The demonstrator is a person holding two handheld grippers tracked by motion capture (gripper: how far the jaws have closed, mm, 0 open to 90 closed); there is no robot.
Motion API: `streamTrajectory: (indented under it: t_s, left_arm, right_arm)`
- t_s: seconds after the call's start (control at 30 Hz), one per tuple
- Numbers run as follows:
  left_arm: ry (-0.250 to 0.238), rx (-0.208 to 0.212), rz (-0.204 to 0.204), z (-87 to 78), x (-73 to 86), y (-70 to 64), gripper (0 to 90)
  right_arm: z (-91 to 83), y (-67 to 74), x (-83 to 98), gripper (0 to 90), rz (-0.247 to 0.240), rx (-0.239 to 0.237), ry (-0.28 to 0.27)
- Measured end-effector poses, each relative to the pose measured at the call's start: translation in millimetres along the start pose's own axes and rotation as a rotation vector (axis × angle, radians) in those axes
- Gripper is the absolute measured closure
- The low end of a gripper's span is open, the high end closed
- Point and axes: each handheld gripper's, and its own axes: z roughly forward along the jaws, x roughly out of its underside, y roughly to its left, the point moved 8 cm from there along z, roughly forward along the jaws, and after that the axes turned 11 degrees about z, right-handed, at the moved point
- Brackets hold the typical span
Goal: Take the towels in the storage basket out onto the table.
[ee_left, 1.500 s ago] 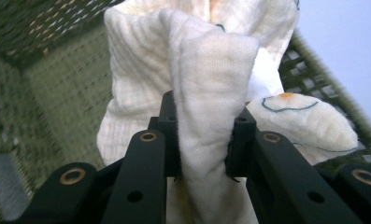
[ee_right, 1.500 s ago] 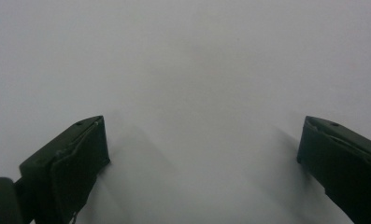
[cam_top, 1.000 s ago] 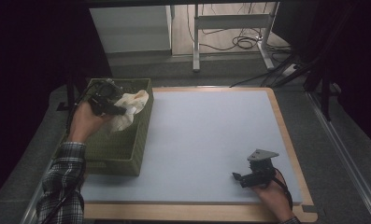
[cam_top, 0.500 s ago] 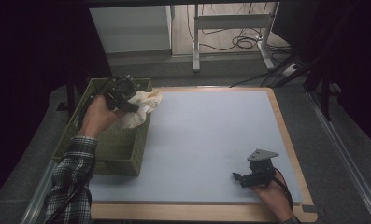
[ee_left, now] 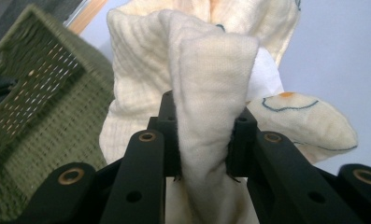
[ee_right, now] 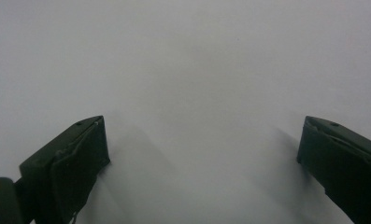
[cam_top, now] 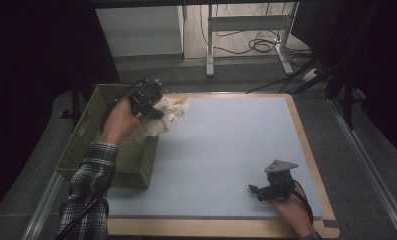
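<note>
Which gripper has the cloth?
The left gripper, by the green basket: its jaws pinch the cream cloth. The right gripper stands open over bare mat.

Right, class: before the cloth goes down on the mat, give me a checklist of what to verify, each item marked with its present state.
1. Left gripper is clamped on the cream cloth: ok, a fold is pinched between its pads.
2. Cloth is out of the green basket: not ok, its lower part hangs over the basket rim.
3. Landing spot on the blue mat is bare: ok.
4. Right gripper is out of the way: ok, it rests at the mat's near right corner.
5. Right gripper is ready to help: ok, jaws wide apart, nothing between them.
</note>
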Motion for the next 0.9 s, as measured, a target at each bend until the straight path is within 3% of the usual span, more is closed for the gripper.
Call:
streamTrajectory:
  t_s: [0.47, 0.57, 0.9]
  left_arm:
    - [-0.022, 0.048, 0.085, 15.9, -49.9, -31.9, 73.1]
    - [-0.017, 0.063, 0.120, 25.2, -63.4, -44.2, 72.7]
    - [-0.014, 0.099, 0.177, 57.1, -88.9, -76.5, 72.0]
  right_arm:
    - [0.0, 0.1, 0.1, 2.1, 0.000, -0.001, 0.001]
    - [0.0, 0.0, 0.1, 2.1, 0.000, -0.001, 0.001]
    - [0.0, 0.0, 0.1, 2.1, -0.001, -0.001, 0.001]
